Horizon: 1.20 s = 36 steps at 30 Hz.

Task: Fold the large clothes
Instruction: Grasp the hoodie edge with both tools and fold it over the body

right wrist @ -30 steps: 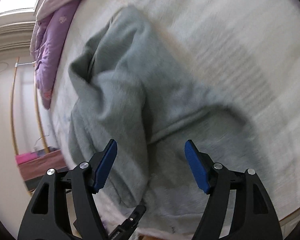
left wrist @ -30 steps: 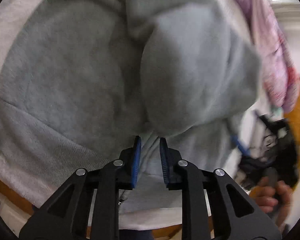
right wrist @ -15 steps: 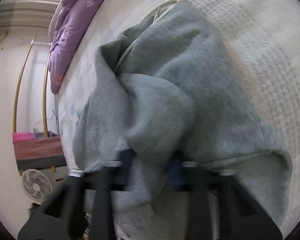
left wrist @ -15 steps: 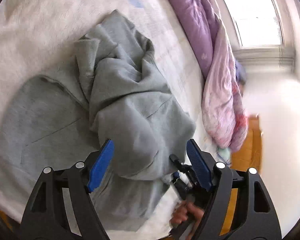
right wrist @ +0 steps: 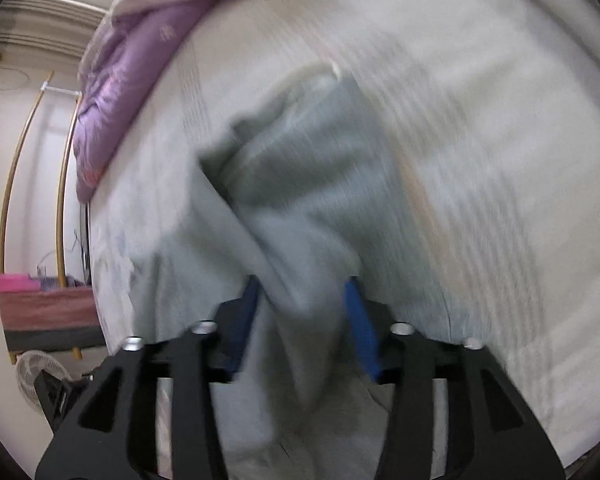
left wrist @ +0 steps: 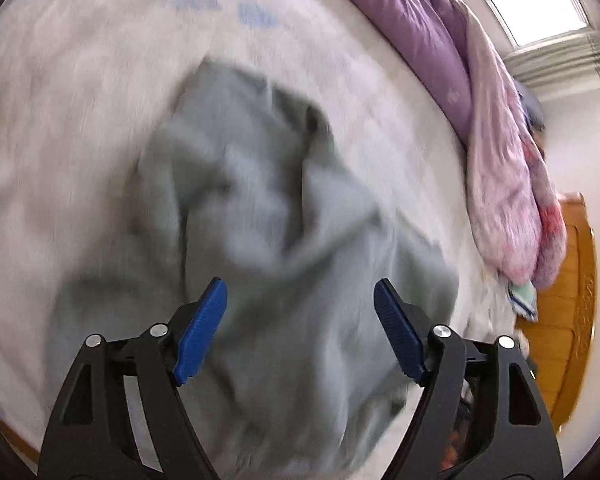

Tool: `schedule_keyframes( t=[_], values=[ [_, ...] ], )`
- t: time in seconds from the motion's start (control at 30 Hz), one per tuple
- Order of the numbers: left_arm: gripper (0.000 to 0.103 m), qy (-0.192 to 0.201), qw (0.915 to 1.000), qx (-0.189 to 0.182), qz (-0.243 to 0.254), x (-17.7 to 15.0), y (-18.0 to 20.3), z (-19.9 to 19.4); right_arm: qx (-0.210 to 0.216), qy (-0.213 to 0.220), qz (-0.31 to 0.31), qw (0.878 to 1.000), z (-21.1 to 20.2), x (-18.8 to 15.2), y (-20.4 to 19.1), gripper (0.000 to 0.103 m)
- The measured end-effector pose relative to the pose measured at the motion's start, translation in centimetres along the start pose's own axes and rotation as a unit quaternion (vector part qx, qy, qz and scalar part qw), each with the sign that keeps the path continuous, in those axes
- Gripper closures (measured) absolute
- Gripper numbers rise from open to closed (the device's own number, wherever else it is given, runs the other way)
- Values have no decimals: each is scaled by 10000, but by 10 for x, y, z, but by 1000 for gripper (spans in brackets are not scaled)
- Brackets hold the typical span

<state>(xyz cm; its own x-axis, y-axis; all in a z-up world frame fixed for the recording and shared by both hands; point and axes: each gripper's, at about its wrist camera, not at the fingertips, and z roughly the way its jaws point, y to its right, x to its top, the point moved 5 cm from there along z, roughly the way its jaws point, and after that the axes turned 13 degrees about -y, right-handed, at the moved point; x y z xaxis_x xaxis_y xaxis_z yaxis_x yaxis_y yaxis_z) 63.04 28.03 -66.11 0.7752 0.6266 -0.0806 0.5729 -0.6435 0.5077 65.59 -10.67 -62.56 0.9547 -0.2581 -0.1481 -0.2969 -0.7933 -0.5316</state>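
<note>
Left gripper (left wrist: 300, 328): jaws spread wide, empty, above grey sweatshirt (left wrist: 260, 240).
Right gripper (right wrist: 304, 320): jaws just widened; sweatshirt fold between pads, grip unclear.
Beyond: purple quilt (left wrist: 440, 40).

1. Sweatshirt (left wrist: 260, 240) lies bunched on the bed (left wrist: 80, 100), about mid-surface.
2. Quilt (left wrist: 500, 160) is piled along the bed's far edge, right of the sweatshirt in the left wrist view, upper left in the right wrist view.
3. Wooden bed frame (left wrist: 576, 320) sits below the quilt's hanging end, at right.
4. Left gripper (left wrist: 300, 320) hovers over the sweatshirt's near part, apart from it.
5. Right gripper (right wrist: 302, 320) has a fold of sweatshirt between its fingers.
6. Fan (right wrist: 36, 376) stands on the floor, left of the bed.
</note>
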Motion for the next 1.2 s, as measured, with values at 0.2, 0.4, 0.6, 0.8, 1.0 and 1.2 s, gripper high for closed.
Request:
schedule_keyframes(
  t=[0.2, 0.4, 0.6, 0.8, 1.0, 1.2],
  values=[
    [21, -128, 9994, 277, -168, 79, 12, 27, 234, 191, -13, 9995, 8, 64, -40, 45],
    [21, -723, 9921, 1024, -47, 114, 16, 83, 147, -470, 212, 9986, 69, 108, -54, 45],
    [94, -776, 9905, 1112, 246, 119, 21, 95, 380, -376, -214, 9983, 67, 110, -61, 92],
    [96, -88, 9975, 504, 485, 84, 35, 22, 705, -27, -642, 9954, 20, 69, -69, 93],
    [96, 337, 9981, 103, 515, 3, 28, -51, 935, 142, -1055, 9899, -37, 4, -75, 93],
    [96, 375, 9973, 194, 605, -96, 1, -94, 803, -99, -1257, 9888, -78, -81, -59, 93]
  ],
)
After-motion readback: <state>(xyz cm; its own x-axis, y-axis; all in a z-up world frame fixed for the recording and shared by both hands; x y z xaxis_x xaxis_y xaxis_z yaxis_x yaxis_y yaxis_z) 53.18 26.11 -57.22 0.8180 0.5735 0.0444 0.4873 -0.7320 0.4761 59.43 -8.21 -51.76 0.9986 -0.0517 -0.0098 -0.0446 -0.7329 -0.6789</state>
